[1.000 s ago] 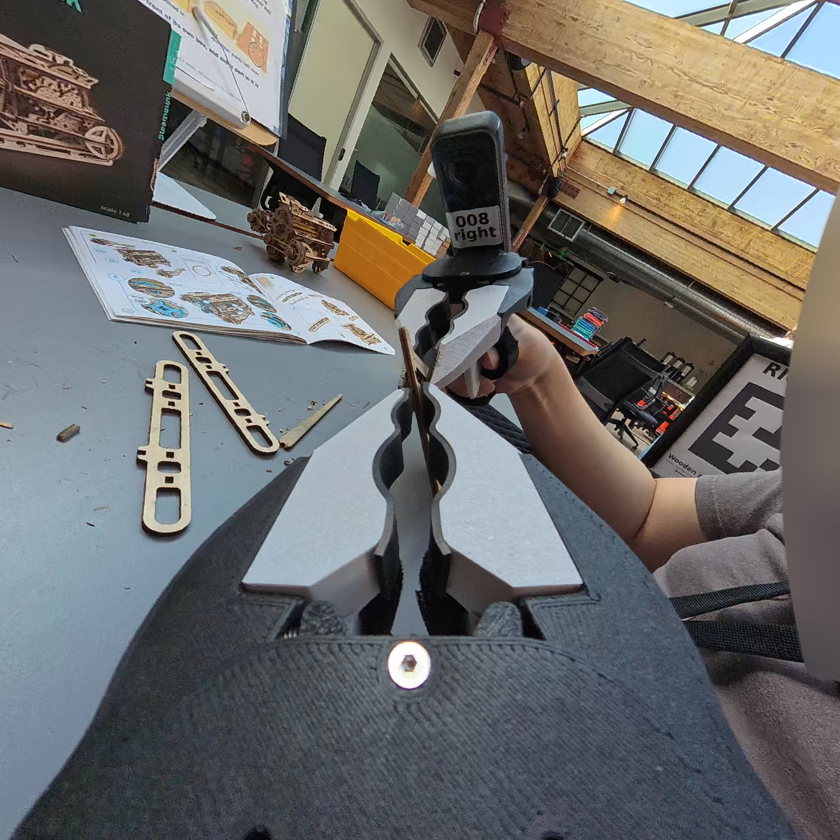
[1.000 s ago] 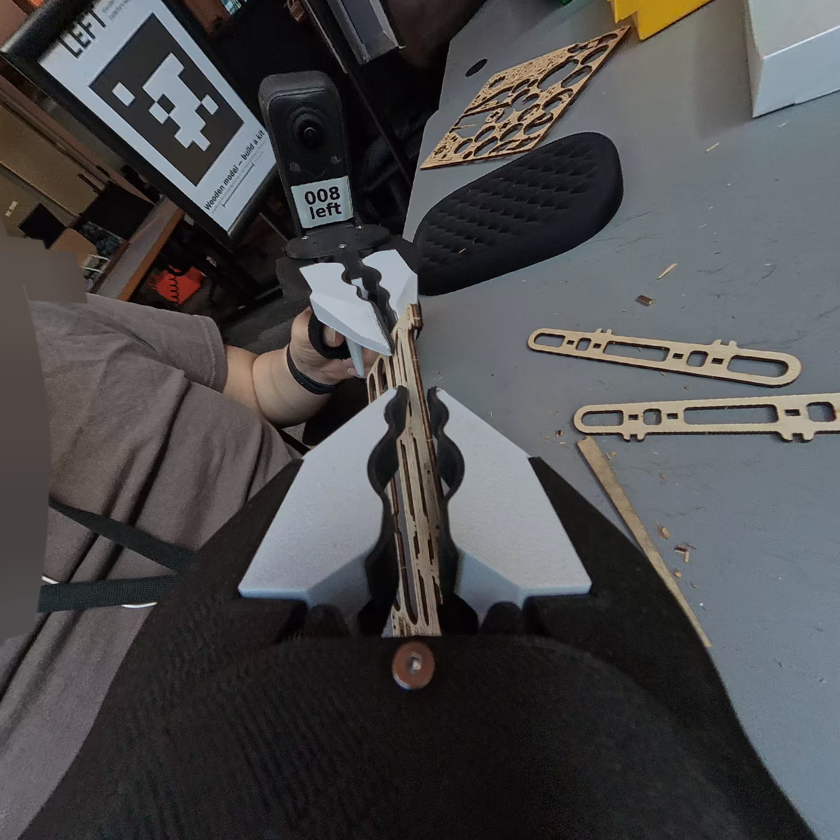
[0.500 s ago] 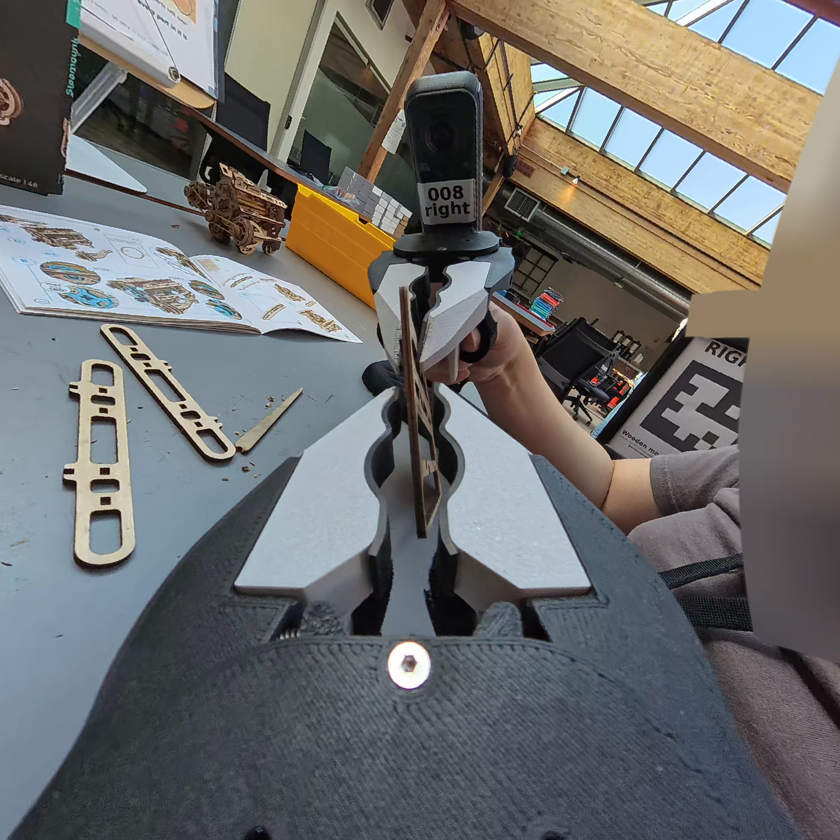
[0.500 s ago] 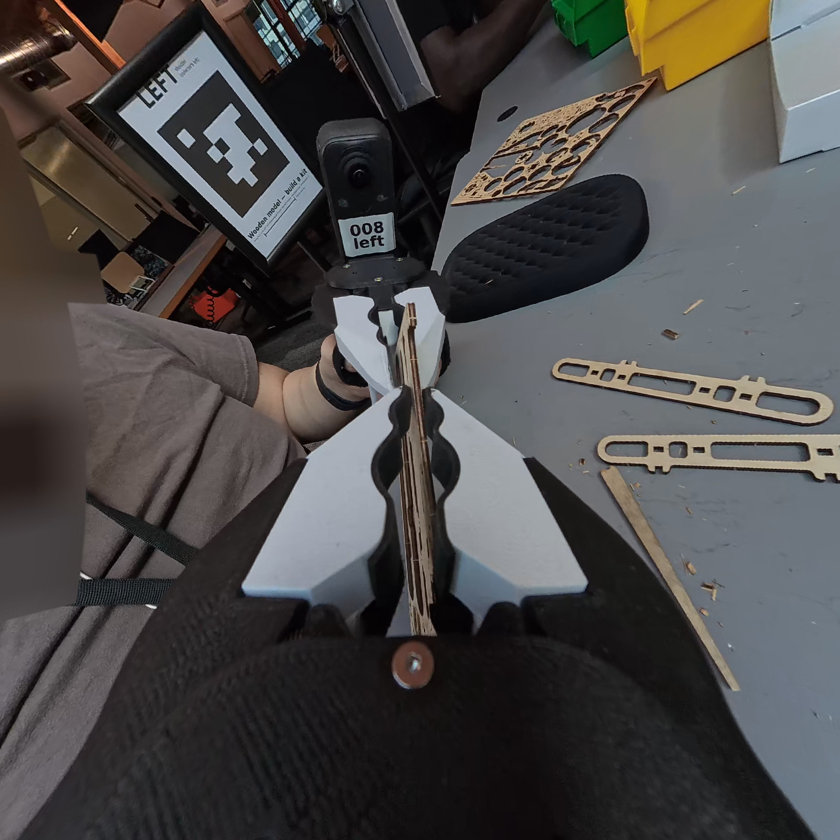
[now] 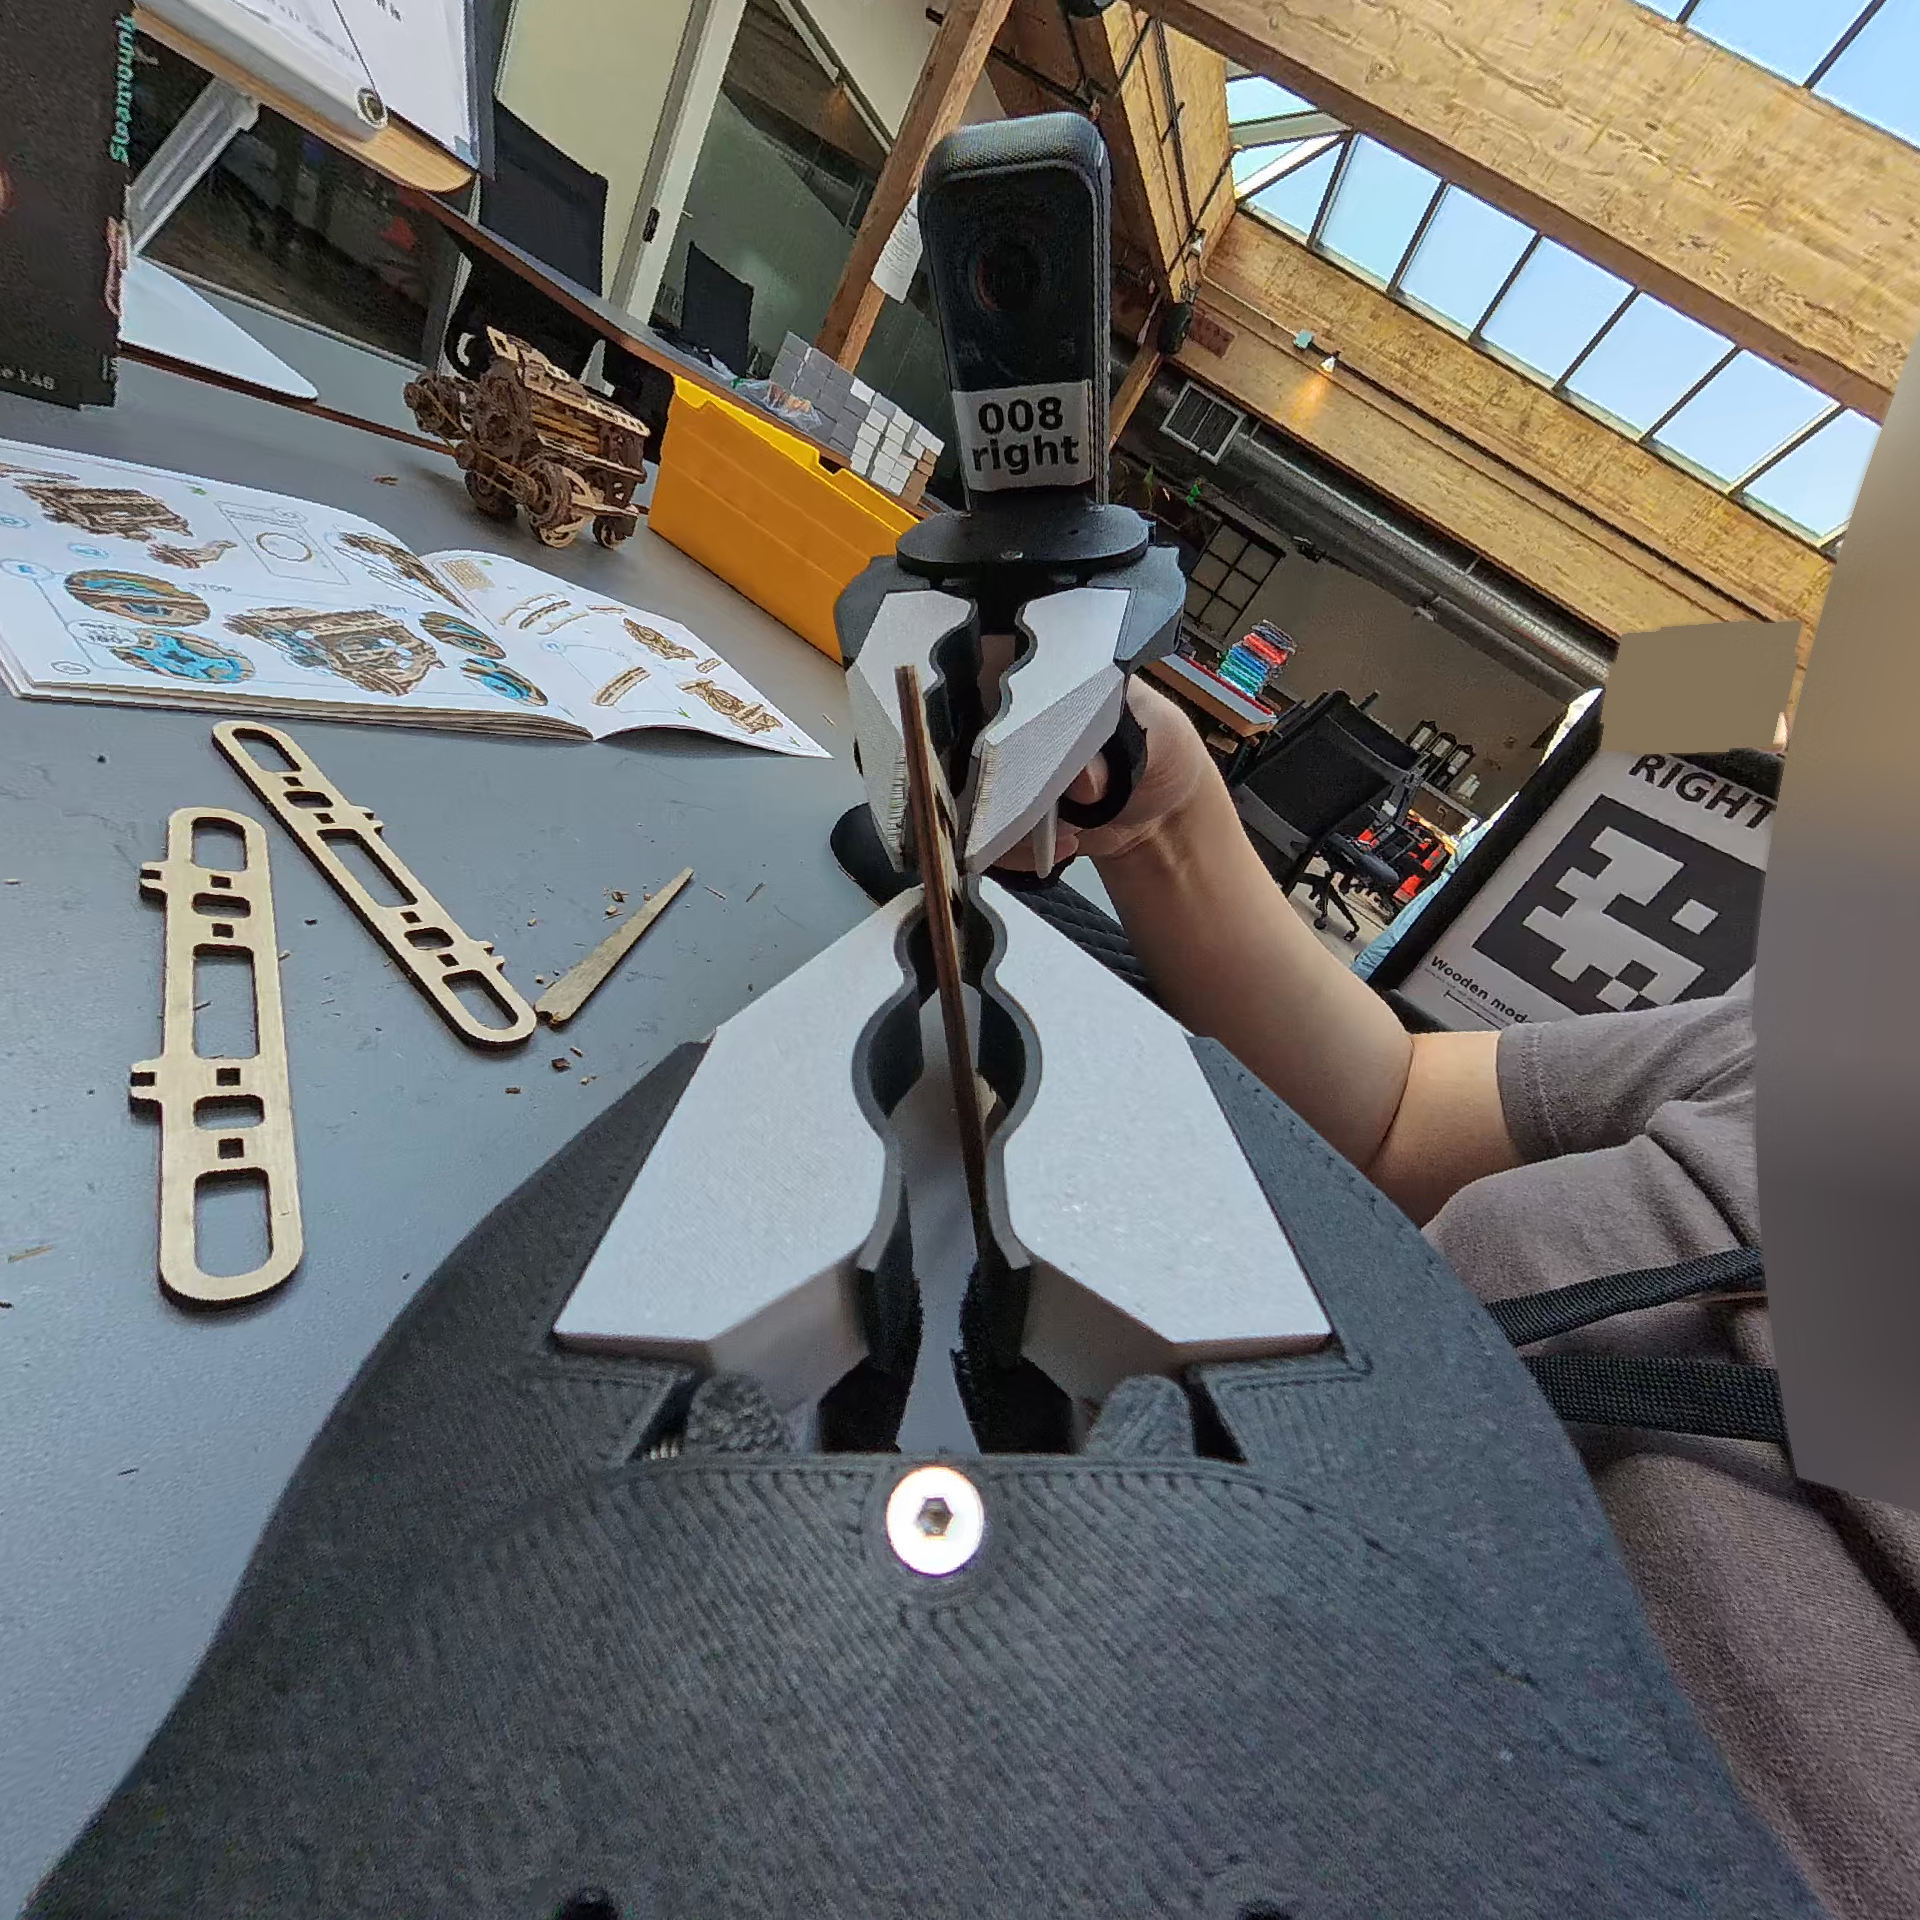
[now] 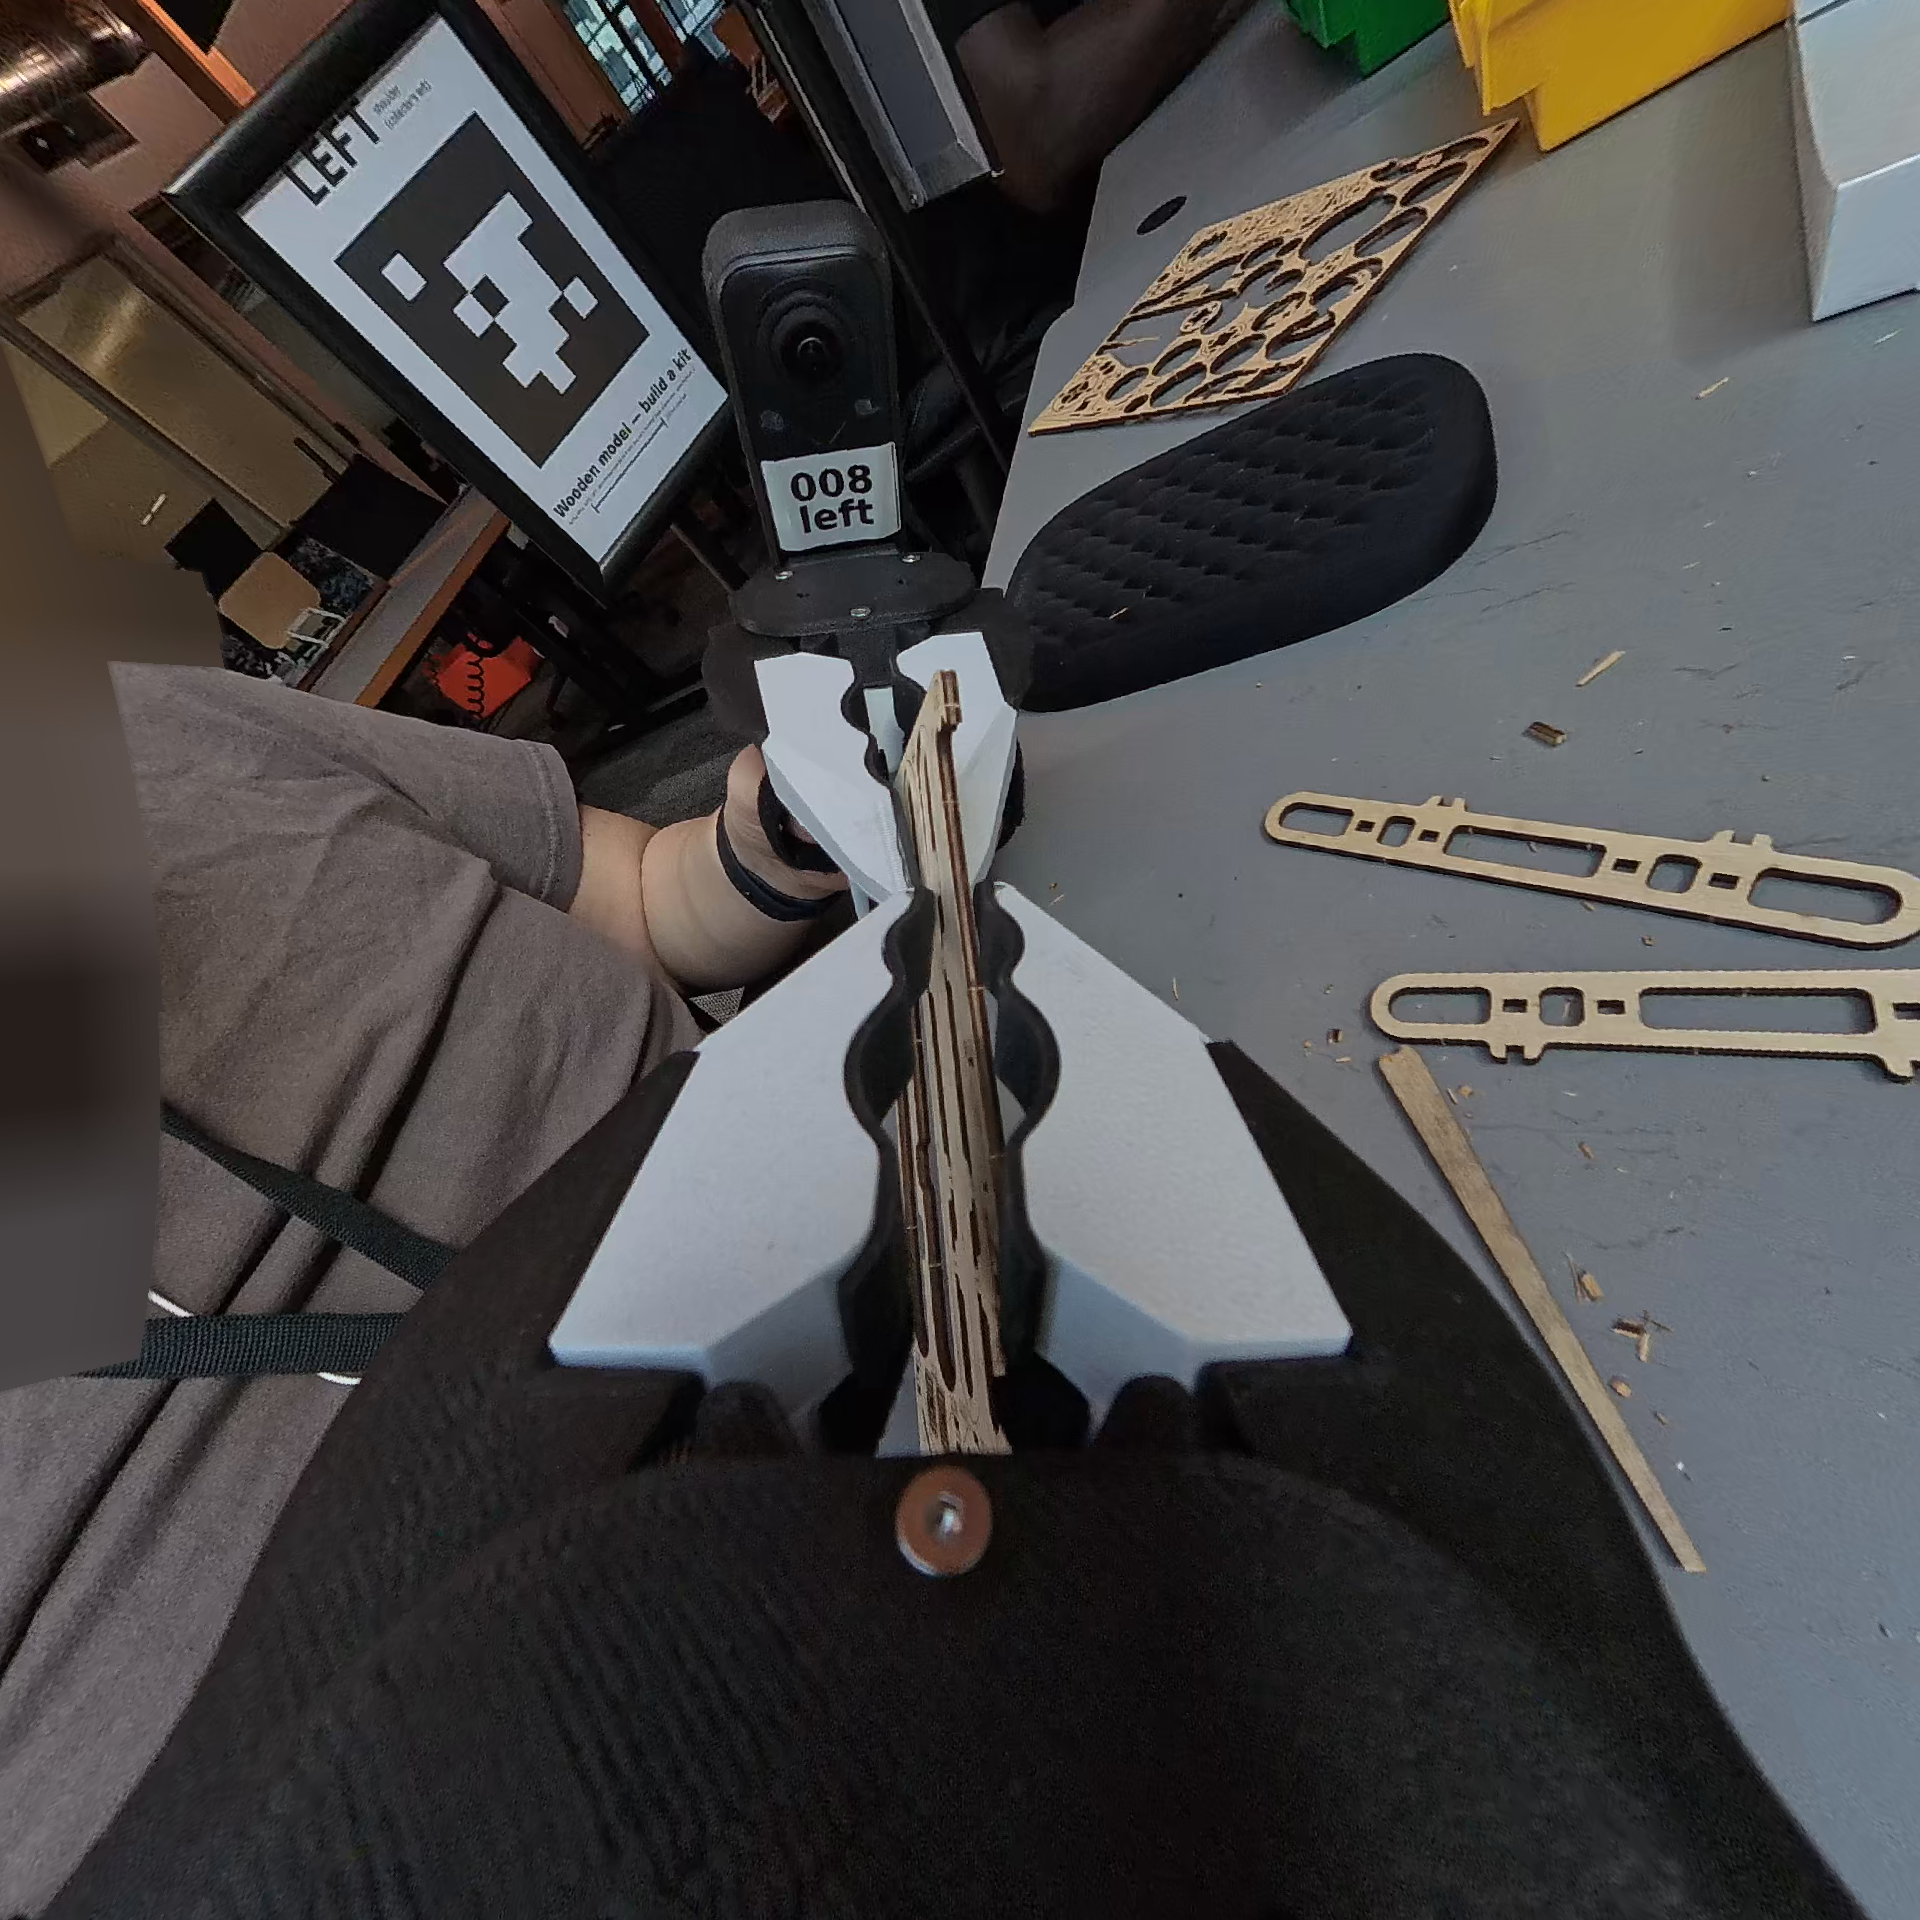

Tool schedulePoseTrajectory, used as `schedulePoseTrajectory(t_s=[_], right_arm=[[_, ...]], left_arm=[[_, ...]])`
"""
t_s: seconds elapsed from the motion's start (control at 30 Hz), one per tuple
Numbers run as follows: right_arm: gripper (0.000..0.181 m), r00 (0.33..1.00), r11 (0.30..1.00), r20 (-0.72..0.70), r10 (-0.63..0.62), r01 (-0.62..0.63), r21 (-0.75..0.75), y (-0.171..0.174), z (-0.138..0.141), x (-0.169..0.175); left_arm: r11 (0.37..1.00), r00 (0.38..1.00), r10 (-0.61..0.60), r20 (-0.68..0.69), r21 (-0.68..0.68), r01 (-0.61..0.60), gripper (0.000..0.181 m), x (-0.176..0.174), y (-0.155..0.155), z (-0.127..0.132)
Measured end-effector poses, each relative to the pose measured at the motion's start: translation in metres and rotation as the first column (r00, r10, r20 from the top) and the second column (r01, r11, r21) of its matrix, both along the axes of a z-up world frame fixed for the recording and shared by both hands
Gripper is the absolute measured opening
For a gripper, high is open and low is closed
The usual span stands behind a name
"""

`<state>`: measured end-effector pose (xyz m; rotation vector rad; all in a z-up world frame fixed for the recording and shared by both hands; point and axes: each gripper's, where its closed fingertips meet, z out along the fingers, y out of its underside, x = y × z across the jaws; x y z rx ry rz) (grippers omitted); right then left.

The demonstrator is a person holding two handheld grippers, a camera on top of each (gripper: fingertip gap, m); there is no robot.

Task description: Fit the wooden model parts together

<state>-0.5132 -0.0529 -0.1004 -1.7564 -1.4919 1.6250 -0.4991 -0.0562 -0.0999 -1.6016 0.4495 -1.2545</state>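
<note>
Both grippers meet tip to tip above the table (image 5: 582, 935) edge. The right gripper (image 6: 951, 904) is clamped on a slotted wooden part (image 6: 951, 1143) held edge-on; the left gripper (image 5: 948, 909) pinches the same part (or one pressed against it). Beside it on the table lie two strips (image 6: 1590, 873).

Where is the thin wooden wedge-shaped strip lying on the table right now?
In the left wrist view the thin wooden strip lies on the grey table, left of centre, its wide end touching or almost touching the rounded end of the nearer slotted wooden bar.
</note>
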Motion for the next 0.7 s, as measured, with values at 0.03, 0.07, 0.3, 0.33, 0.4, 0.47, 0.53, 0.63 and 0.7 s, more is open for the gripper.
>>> schedulePoseTrajectory(t_s=[0.03,0.07,0.3,0.33,0.4,0.47,0.53,0.63,0.7], right_arm=[[0.005,1.0,1.0,-0.002,0.001,-0.001,-0.004,-0.0002,0.0003,0.0],[0.005,1.0,1.0,-0.002,0.002,-0.002,-0.008,-0.0003,0.0006,-0.0002],[0.003,1.0,1.0,-0.009,-0.003,0.003,0.002,0.0001,0.0006,-0.0009],[0.002,1.0,1.0,-0.008,-0.001,0.001,-0.013,-0.0003,-0.0003,-0.0006],[0.002,1.0,1.0,-0.019,0.007,-0.008,-0.025,-0.0008,-0.0015,0.0004],[0.002,1.0,0.999,-0.02,0.006,-0.006,-0.04,-0.0004,-0.0023,0.0004],[0.002,1.0,0.999,-0.021,0.001,-0.002,-0.038,0.0003,-0.0032,-0.0002],[0.002,1.0,1.0,-0.015,-0.009,0.009,-0.017,0.0008,-0.0043,-0.0017],[0.002,1.0,1.0,-0.01,-0.017,0.017,0.009,0.0017,-0.0053,-0.0019]], left_arm=[[1.0,1.0,-0.001,0.001,0.001,0.001,0.0,0.0,0.0,0.0001],[1.0,1.0,-0.001,0.0,0.003,0.001,0.0,-0.0002,-0.0002,0.0003],[1.0,1.0,0.004,-0.012,0.013,-0.004,0.0,-0.0002,0.0003,-0.0002],[1.0,1.0,0.005,-0.019,0.017,-0.005,0.0,0.0002,-0.0002,-0.0007],[1.0,0.999,0.018,-0.043,0.022,-0.017,0.0,0.0011,-0.0004,-0.0026],[1.0,0.999,0.021,-0.044,0.019,-0.02,0.0,0.0011,-0.0003,-0.0032],[1.0,0.999,0.023,-0.038,0.009,-0.022,0.0,0.0001,0.0003,-0.0039],[1.0,0.999,0.029,-0.038,0.003,-0.029,0.0,-0.0011,0.0005,-0.0047],[0.999,0.999,0.035,-0.041,-0.007,-0.036,0.0,-0.0017,0.002,-0.006]])
